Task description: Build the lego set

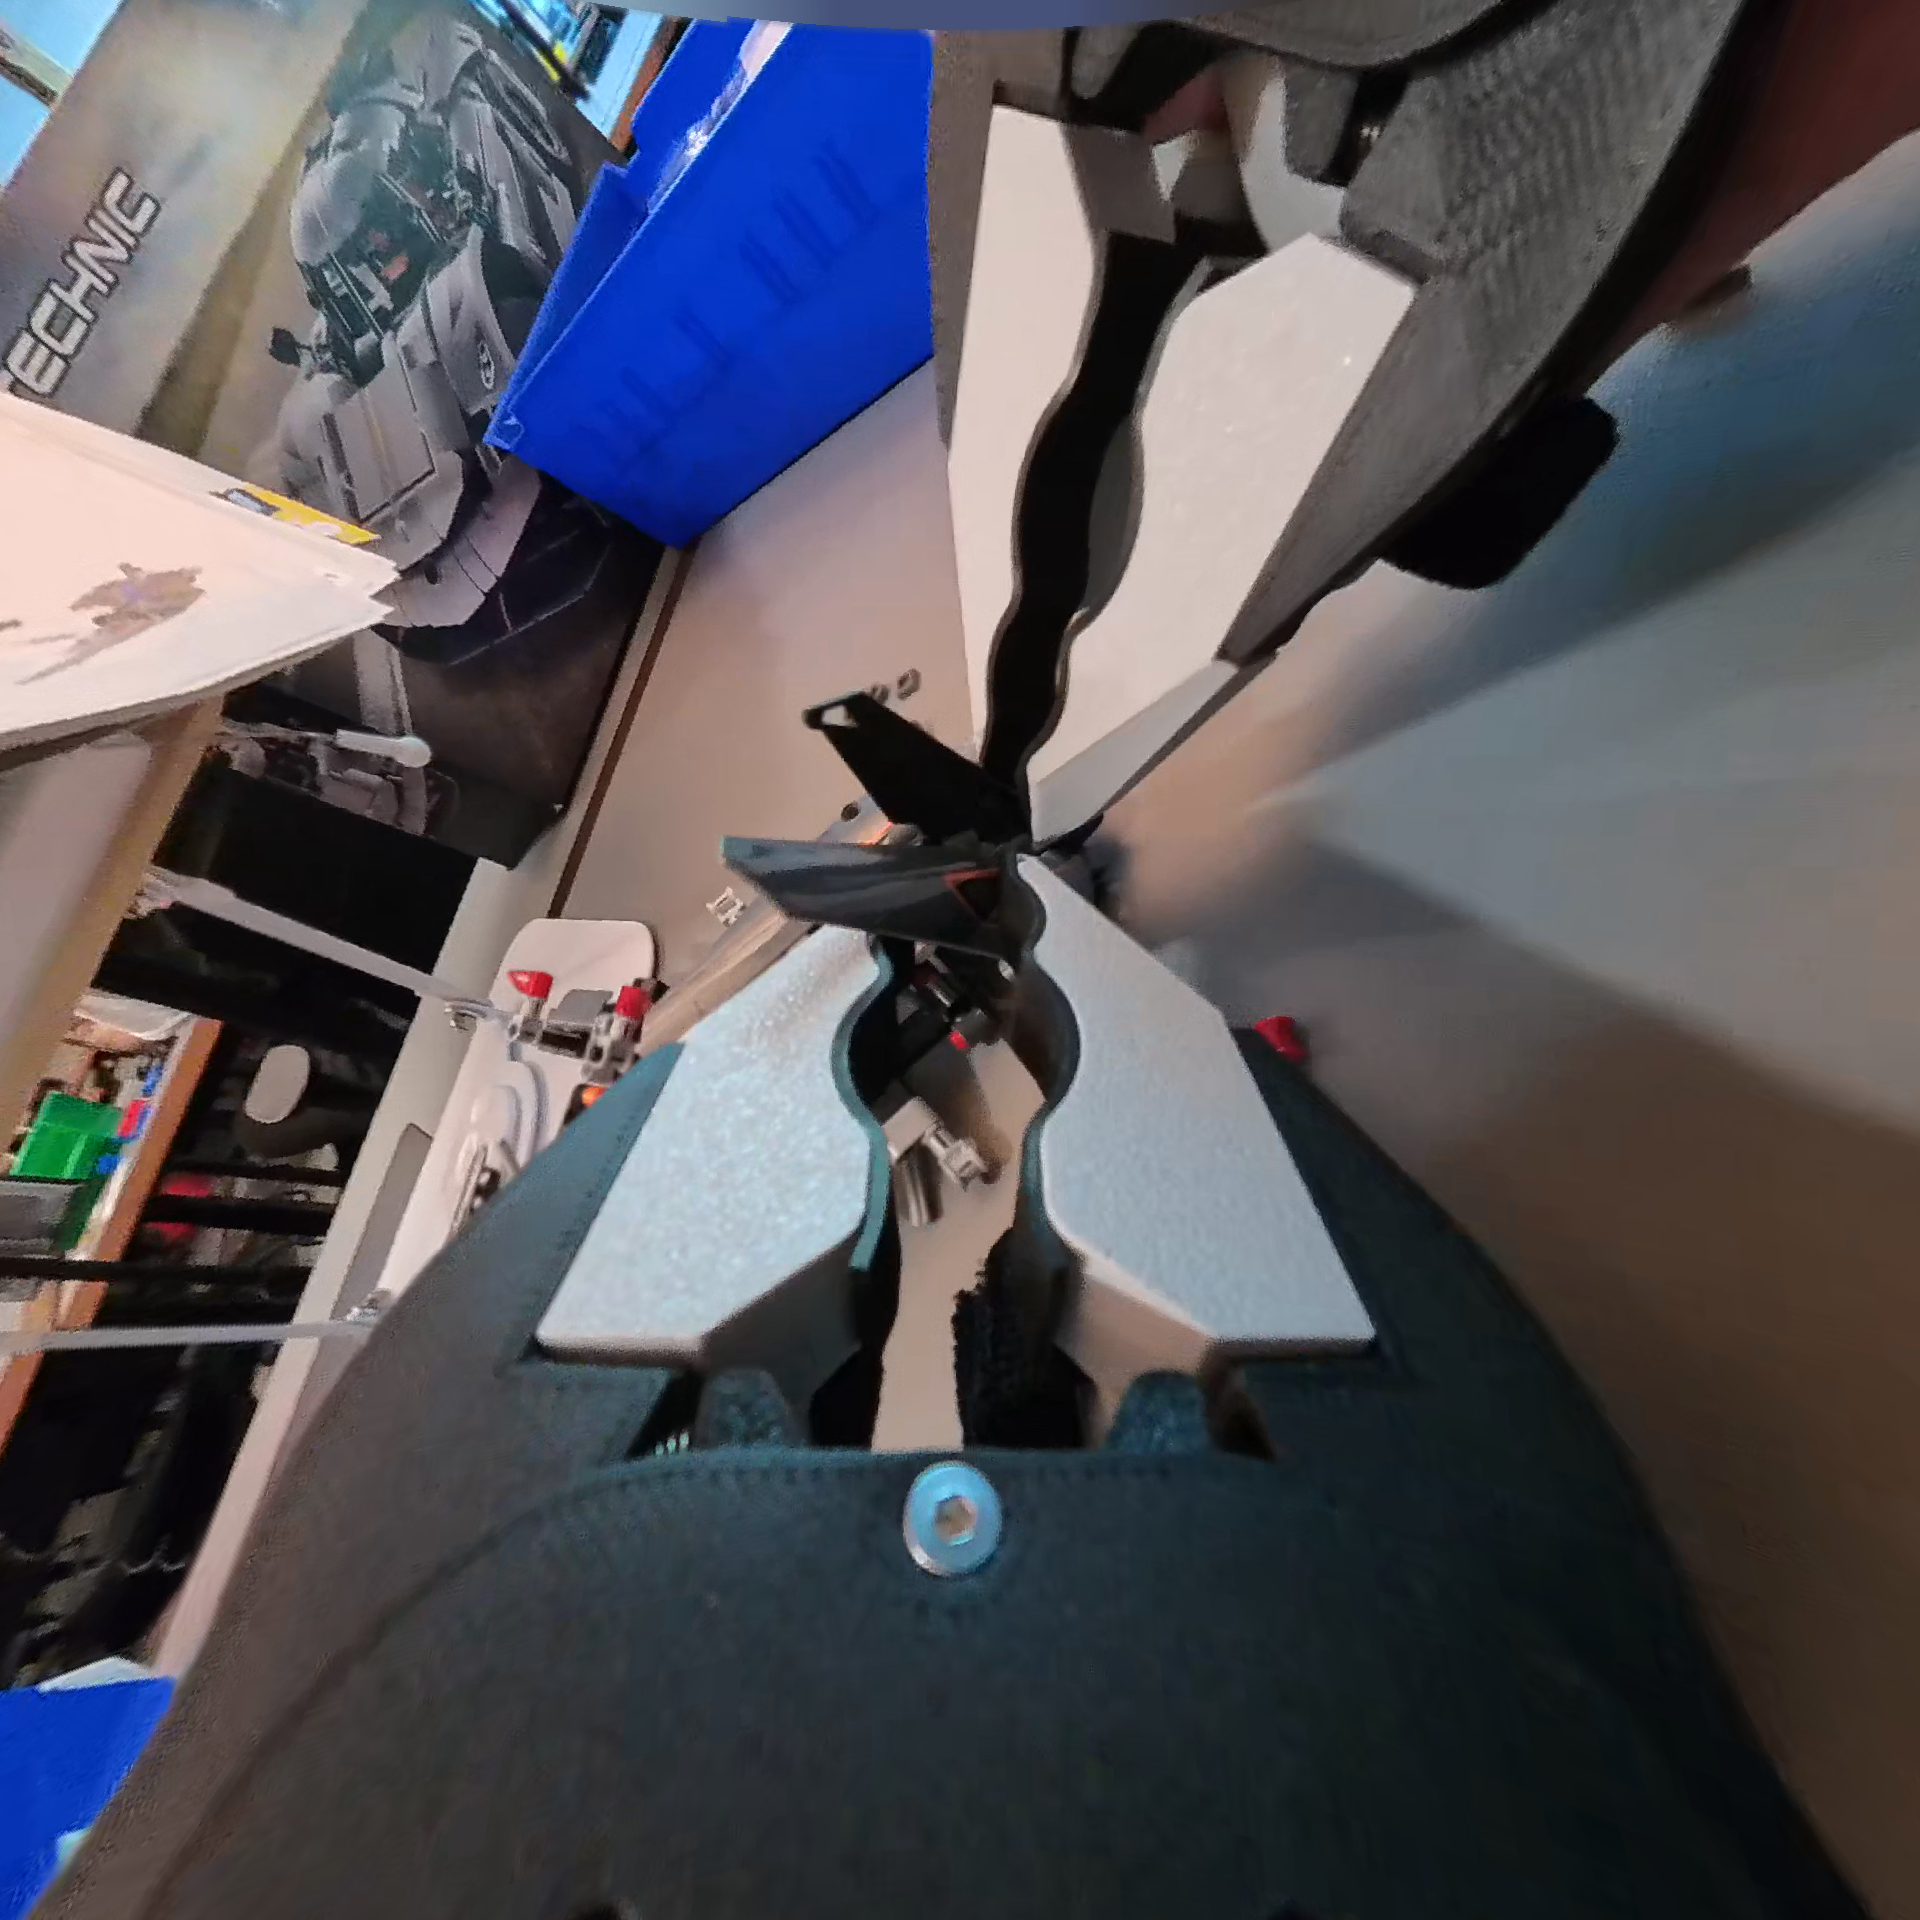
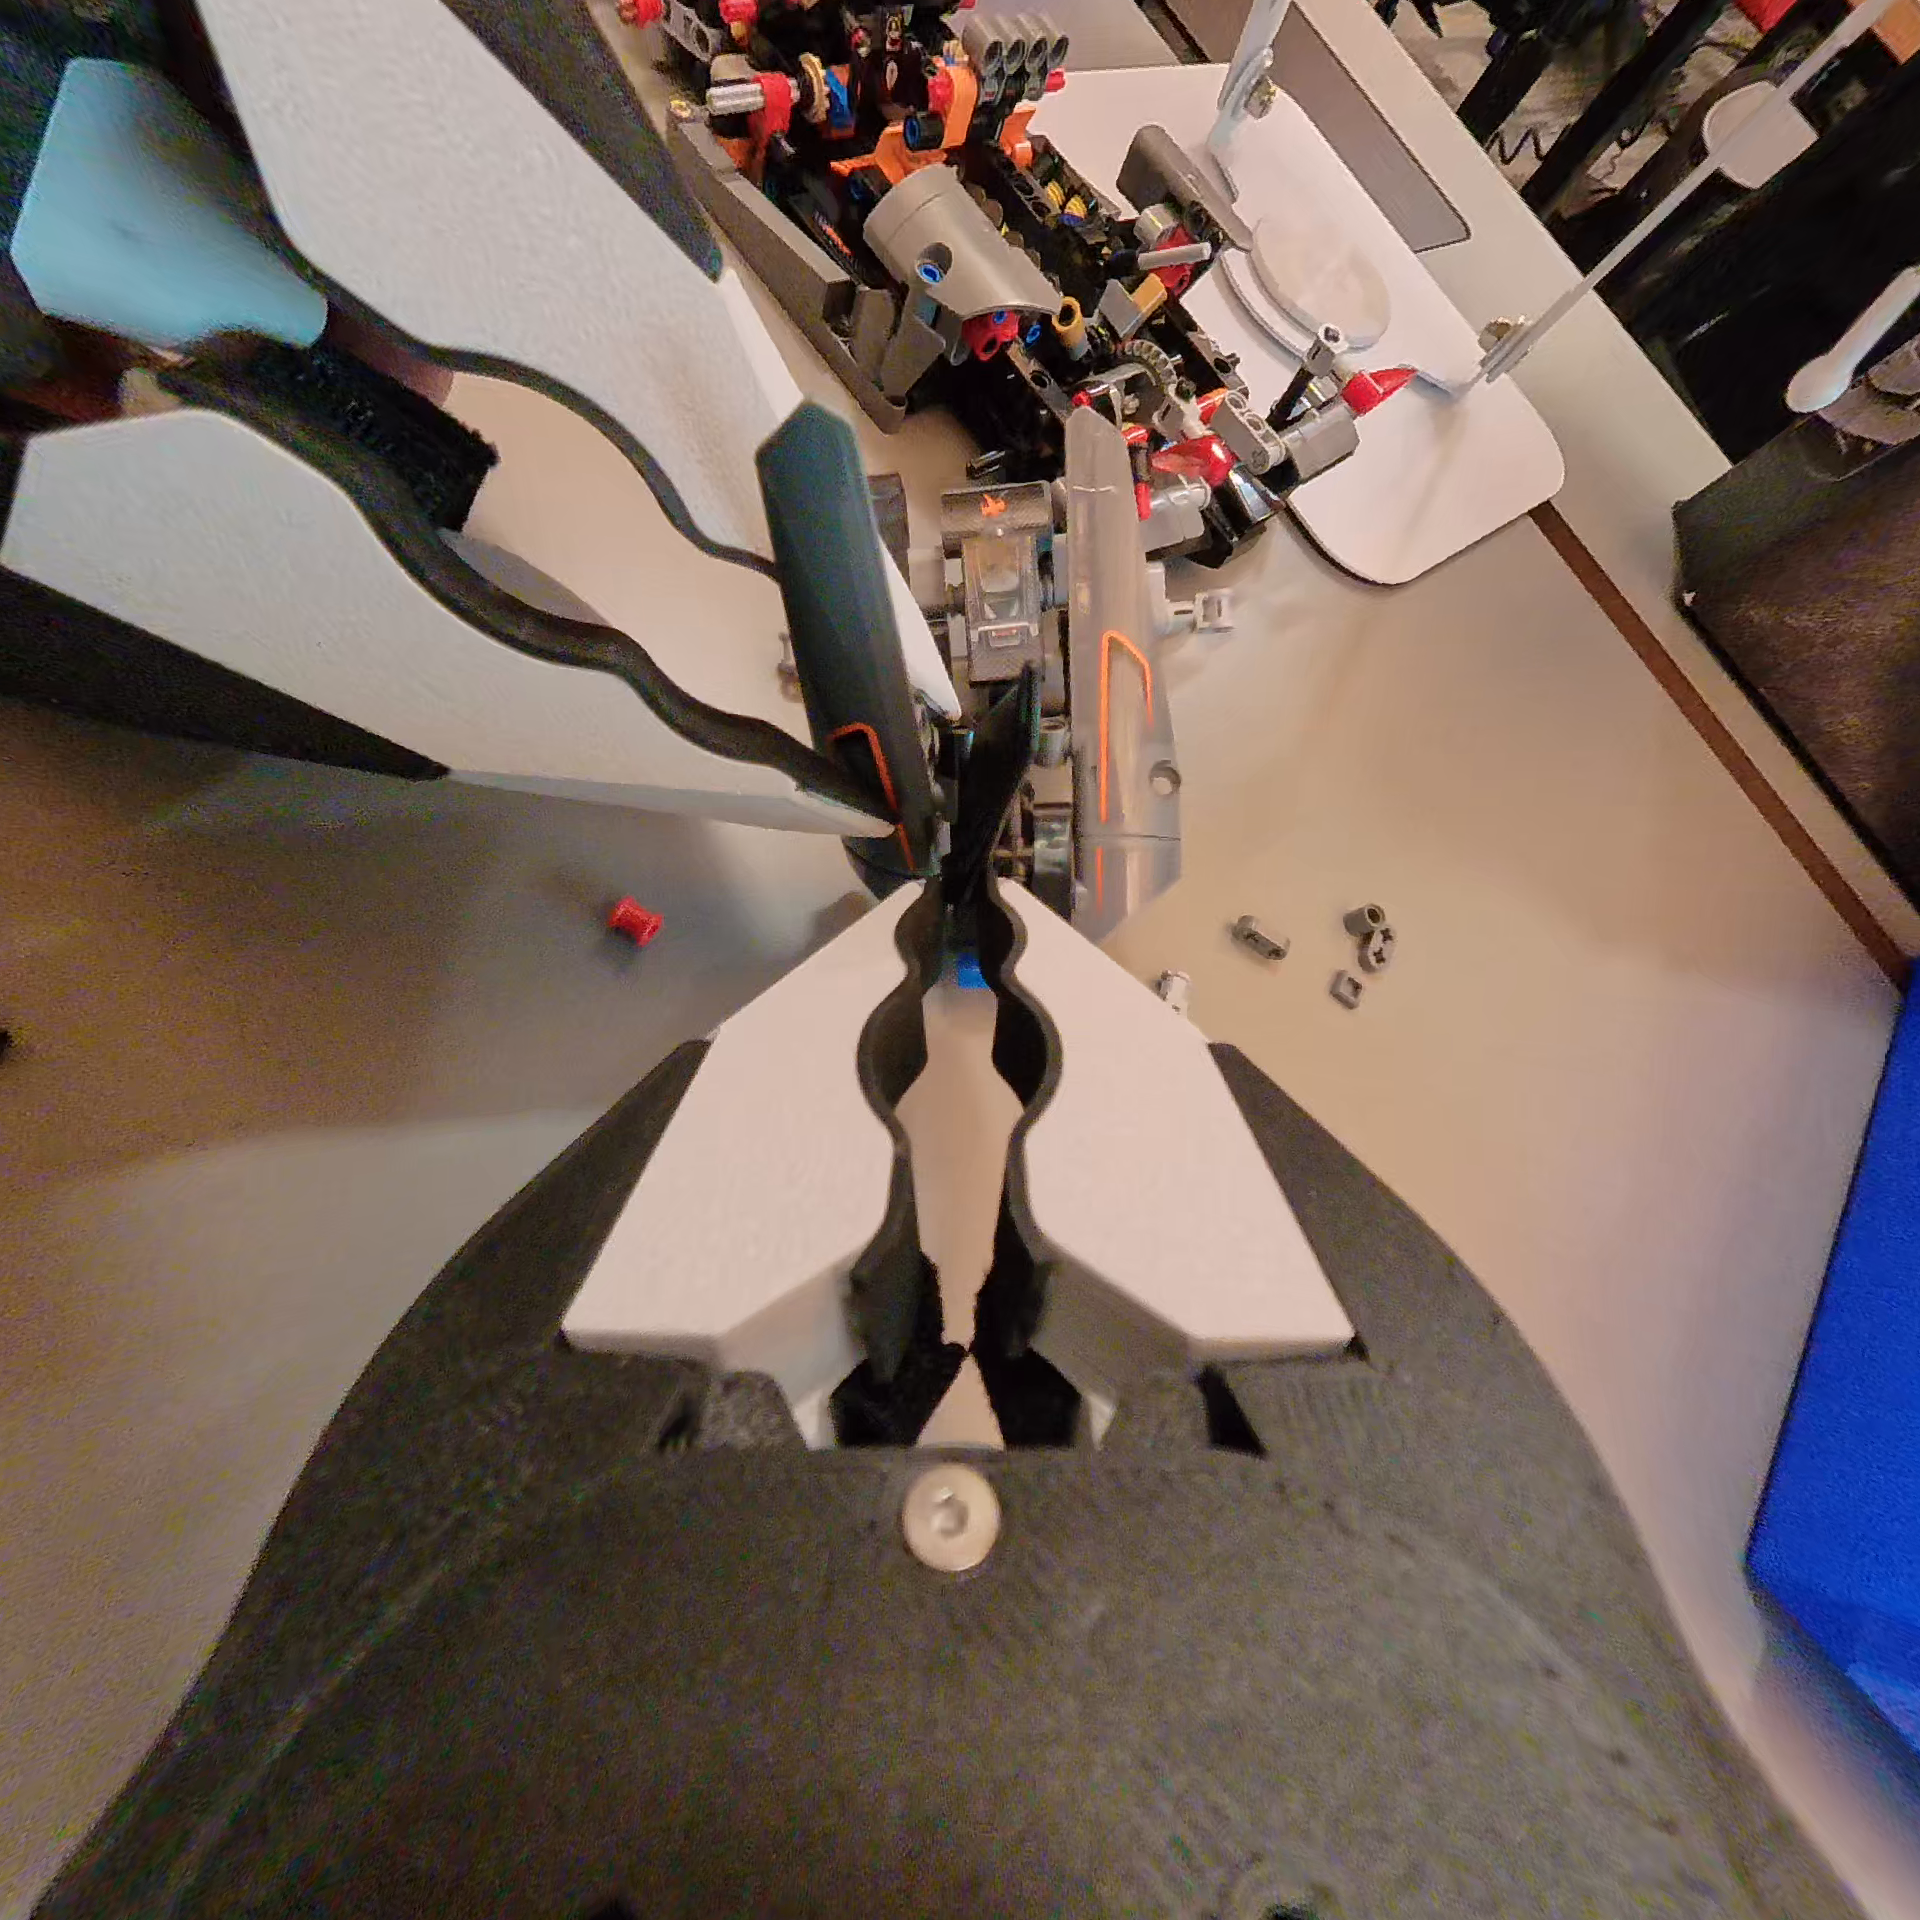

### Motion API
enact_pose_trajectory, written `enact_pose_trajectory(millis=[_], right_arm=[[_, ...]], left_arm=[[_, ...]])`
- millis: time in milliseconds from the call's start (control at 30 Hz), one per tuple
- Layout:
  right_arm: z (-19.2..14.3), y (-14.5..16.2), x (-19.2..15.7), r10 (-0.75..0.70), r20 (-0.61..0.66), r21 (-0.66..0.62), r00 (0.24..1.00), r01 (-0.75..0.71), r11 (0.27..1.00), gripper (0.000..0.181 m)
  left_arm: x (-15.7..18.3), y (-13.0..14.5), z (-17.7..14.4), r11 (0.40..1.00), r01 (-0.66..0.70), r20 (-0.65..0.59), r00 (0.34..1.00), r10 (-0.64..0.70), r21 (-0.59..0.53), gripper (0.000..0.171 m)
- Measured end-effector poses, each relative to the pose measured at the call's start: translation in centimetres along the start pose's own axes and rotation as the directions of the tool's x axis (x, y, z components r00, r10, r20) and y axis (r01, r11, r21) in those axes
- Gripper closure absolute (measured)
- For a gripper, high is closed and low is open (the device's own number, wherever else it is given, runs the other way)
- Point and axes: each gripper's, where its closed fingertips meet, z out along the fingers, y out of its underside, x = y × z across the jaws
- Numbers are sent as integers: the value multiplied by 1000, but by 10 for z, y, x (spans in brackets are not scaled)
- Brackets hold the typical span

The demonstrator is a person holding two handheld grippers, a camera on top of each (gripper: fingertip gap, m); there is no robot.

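Now | left tool (image 1: pixel 1023 883) clamped on dark panel (image 1: pixel 883 883) | right tool (image 2: pixel 961 894) clamped on thin black piece (image 2: pixel 997 774), both above surface (image 2: pixel 1455 831) beside model (image 2: pixel 987 260) | risk: piece slips if grip twists

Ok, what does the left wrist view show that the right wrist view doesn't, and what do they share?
Only the left wrist view shows the set's box, the upright blue bin and the instruction sheet. Only the right wrist view shows the big partly built model, the loose red bush and small grey connectors. Both show the left hand-held gripper and right hand-held gripper pinching the dark panel assembly tip to tip.
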Motion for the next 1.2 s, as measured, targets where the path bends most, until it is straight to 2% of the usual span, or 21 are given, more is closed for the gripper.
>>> enact_pose_trajectory(millis=[400, 1200], right_arm=[[-1, -1, 0, -15, -2, 4, 1000, 15, 1000, 177], [-2, -1, -5, -61, 3, 93, 998, 60, 994, 177]], left_arm=[[0, -1, -1, 994, -104, 23, 994, 105, -20, 158], [5, -2, -7, 985, -168, 66, 984, 165, 38, 158]])
